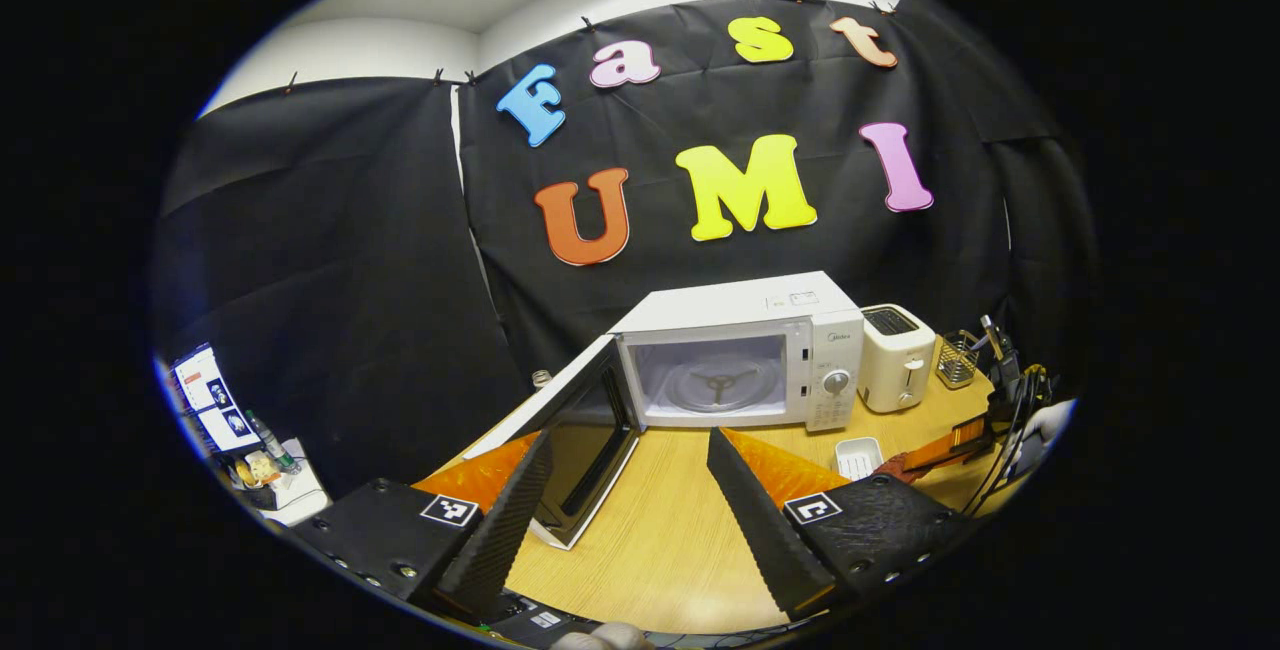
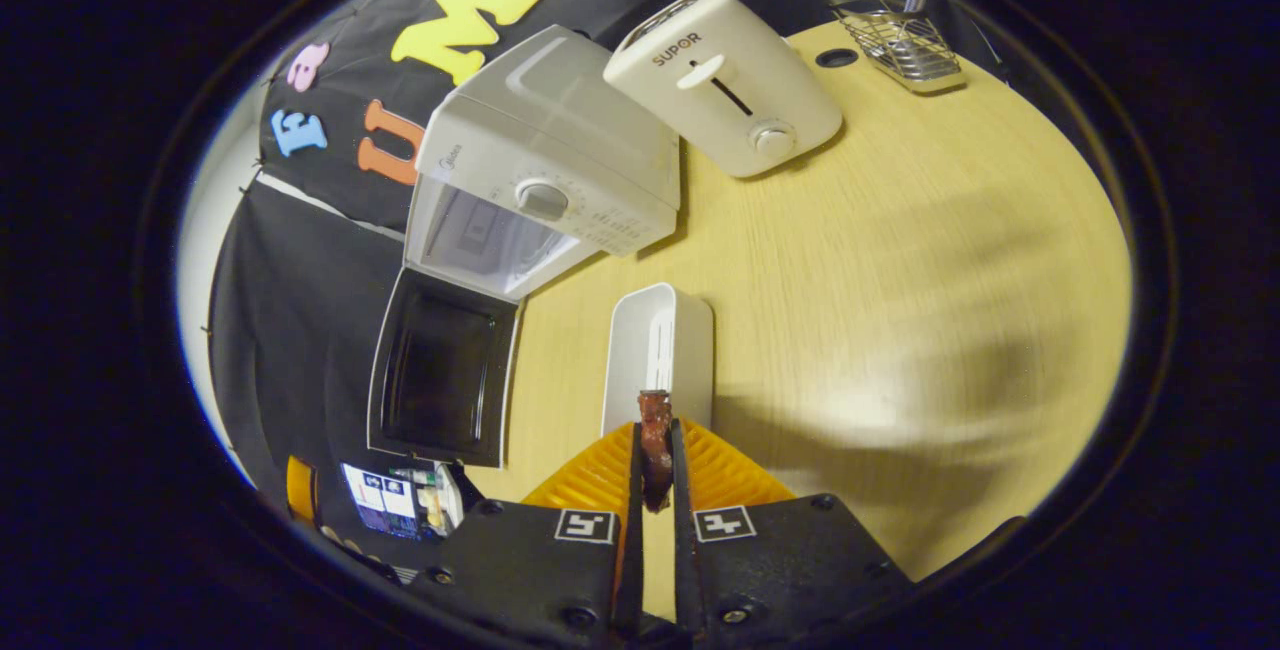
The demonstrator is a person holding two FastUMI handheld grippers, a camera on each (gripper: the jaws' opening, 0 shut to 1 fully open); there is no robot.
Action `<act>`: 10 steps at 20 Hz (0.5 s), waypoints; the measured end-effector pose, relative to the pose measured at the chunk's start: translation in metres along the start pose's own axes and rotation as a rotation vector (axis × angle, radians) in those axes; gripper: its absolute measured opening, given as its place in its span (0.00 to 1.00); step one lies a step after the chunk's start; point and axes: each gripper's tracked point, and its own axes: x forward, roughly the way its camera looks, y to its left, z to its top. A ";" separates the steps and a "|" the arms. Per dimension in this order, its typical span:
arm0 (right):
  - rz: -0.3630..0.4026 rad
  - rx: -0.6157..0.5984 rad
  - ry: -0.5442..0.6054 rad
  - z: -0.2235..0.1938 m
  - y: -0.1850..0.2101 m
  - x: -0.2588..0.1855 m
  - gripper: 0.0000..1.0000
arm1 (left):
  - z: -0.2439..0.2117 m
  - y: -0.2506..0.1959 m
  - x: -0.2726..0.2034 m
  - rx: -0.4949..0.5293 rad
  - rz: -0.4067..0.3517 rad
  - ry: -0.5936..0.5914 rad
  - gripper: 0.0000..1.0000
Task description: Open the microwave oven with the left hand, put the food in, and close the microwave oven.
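Right tongs (image 2: 655,450) pinch food (image 2: 655,445) lengthwise along their fingers; left tongs (image 1: 628,490) gape toward microwave (image 1: 740,355).

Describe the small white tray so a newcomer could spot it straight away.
Start at the white microwave standing with its door open on the wooden table. The white tray lies on the table in front of the microwave's dial side. Unlike the tall toaster and the wire basket, it is low, shallow and slotted.

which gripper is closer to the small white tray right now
Right. The right gripper, shut on the food, sits just short of the white tray; the left gripper faces the microwave door.
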 end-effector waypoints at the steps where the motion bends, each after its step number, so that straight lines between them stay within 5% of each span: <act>1: 0.002 -0.008 -0.006 0.001 0.004 -0.001 0.06 | 0.000 0.004 0.000 -0.002 0.005 -0.001 0.95; 2: 0.001 -0.011 -0.015 0.003 0.008 -0.004 0.15 | 0.000 0.007 0.000 -0.004 0.008 -0.001 0.95; 10: 0.029 -0.028 -0.185 0.029 0.082 -0.033 0.15 | -0.018 0.025 0.014 -0.047 -0.062 0.010 0.95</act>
